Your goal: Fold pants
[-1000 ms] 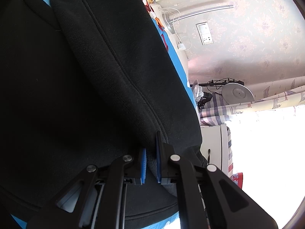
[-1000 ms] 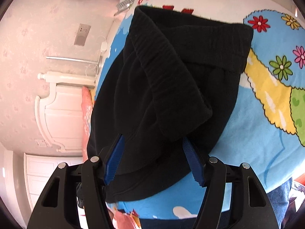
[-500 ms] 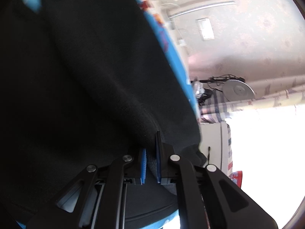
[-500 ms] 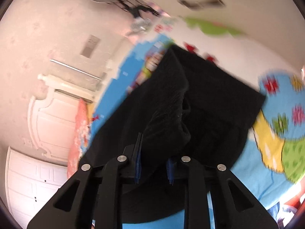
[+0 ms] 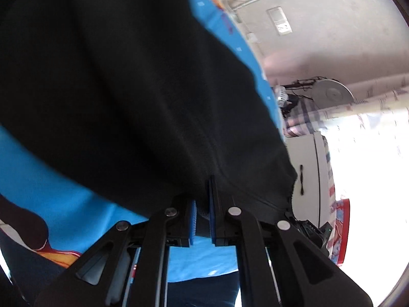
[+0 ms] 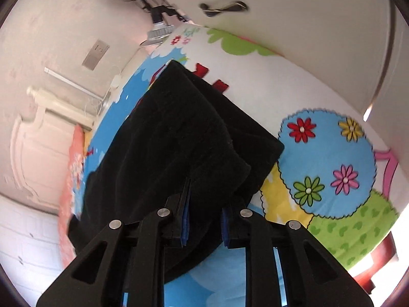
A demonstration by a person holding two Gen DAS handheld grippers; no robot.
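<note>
Black fleece pants [image 6: 184, 133] lie on a bed with a bright cartoon sheet [image 6: 327, 153]. My right gripper [image 6: 204, 220] is shut on a thick bunch of the pants' near edge, and the cloth rises off the bed toward it. In the left wrist view the same pants [image 5: 122, 81] fill most of the picture. There my left gripper [image 5: 203, 217] is shut on a fold of the black cloth, its blue pads [image 5: 211, 204] nearly together. The blue sheet [image 5: 48, 194] shows under the lifted cloth at lower left.
A white headboard [image 6: 33, 143] and a pink pillow [image 6: 72, 158] stand at the bed's far end. A white cabinet [image 5: 309, 179] sits beside the bed, with a fan [image 5: 329, 93] near the wall and a bright window at right. A wall socket [image 5: 280, 24] and cables hang on the wall.
My right gripper went from wide open around the pants' edge to shut on it and rose with the cloth. My left gripper pulled its fold across, baring blue sheet at lower left.
</note>
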